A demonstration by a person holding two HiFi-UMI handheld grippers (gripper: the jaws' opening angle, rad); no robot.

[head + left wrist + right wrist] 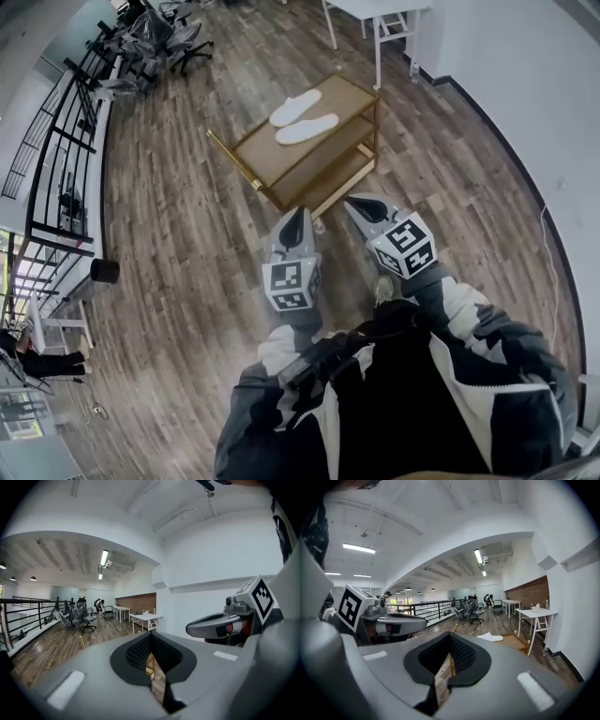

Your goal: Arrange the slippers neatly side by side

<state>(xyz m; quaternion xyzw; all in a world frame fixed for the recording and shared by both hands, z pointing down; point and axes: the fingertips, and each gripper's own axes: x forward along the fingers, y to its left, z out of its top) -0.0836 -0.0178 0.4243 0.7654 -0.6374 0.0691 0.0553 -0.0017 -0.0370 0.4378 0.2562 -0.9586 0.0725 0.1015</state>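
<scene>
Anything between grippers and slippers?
Head view: only the bare top of the cart lies between the left gripper, right gripper and slippers.

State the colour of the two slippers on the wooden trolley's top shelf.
The slippers are white, best seen in the head view.

The head view looks steeply down at the brown wooden 3-shelf cart (pixel 352 96), well ahead. Both gripper views face nearly level: the left one shows the right gripper (pixel 193 628), and the right one shows the left gripper (pixel 419 621) and the same cart (pixel 515 642).
</scene>
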